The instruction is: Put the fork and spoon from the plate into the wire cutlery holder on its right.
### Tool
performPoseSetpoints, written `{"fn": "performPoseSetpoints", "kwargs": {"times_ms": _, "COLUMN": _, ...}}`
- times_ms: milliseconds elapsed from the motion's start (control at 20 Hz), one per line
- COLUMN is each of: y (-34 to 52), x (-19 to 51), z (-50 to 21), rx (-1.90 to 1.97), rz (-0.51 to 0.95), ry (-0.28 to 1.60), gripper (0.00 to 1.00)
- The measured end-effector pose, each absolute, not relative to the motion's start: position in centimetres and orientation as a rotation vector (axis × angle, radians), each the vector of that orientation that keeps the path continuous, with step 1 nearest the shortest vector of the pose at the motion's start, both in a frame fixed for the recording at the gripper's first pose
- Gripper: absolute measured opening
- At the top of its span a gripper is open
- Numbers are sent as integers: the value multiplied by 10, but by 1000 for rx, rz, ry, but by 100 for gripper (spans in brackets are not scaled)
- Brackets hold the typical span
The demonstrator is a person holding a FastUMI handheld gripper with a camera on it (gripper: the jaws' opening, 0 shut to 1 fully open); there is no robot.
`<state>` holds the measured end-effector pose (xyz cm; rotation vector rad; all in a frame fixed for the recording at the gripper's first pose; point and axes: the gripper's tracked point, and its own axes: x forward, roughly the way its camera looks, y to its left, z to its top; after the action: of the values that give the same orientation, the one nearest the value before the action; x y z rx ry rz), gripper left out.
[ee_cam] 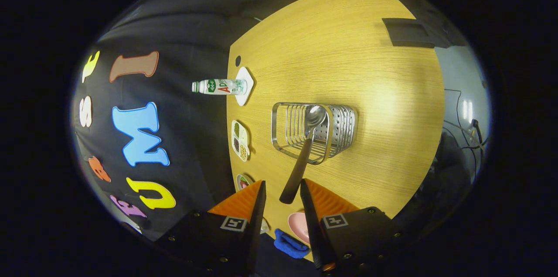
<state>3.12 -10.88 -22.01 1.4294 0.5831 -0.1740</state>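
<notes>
1. The gripper (281,207) is held over the table (348,50), with its fingers apart — they grip nothing.
2. The spoon (305,150) leans in the holder (314,131). Its bowl is inside the wires, and its dark handle sticks out toward the fingers, ending in the gap between the tips without touching them.
3. A bottle (219,87) stands on a white coaster at the table's far edge.
4. A blue cloth (290,245) and a pink plate (298,224) show low between the fingers.

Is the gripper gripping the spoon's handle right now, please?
No: the gripper is open, and the spoon stands between its fingers untouched, bowl end leaning in the wire cutlery holder.
</notes>
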Motion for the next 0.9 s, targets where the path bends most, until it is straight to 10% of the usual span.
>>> {"fn": "performPoseSetpoints", "kwargs": {"times_ms": 550, "y": -82, "x": 40, "z": -207, "rx": 1114, "rz": -107, "ry": 612, "gripper": 73}}
{"fn": "performPoseSetpoints", "kwargs": {"times_ms": 650, "y": -71, "x": 42, "z": -203, "rx": 1076, "rz": -79, "ry": 621, "gripper": 94}}
{"fn": "performPoseSetpoints", "kwargs": {"times_ms": 900, "y": -43, "x": 39, "z": -203, "rx": 935, "rz": -22, "ry": 654, "gripper": 94}}
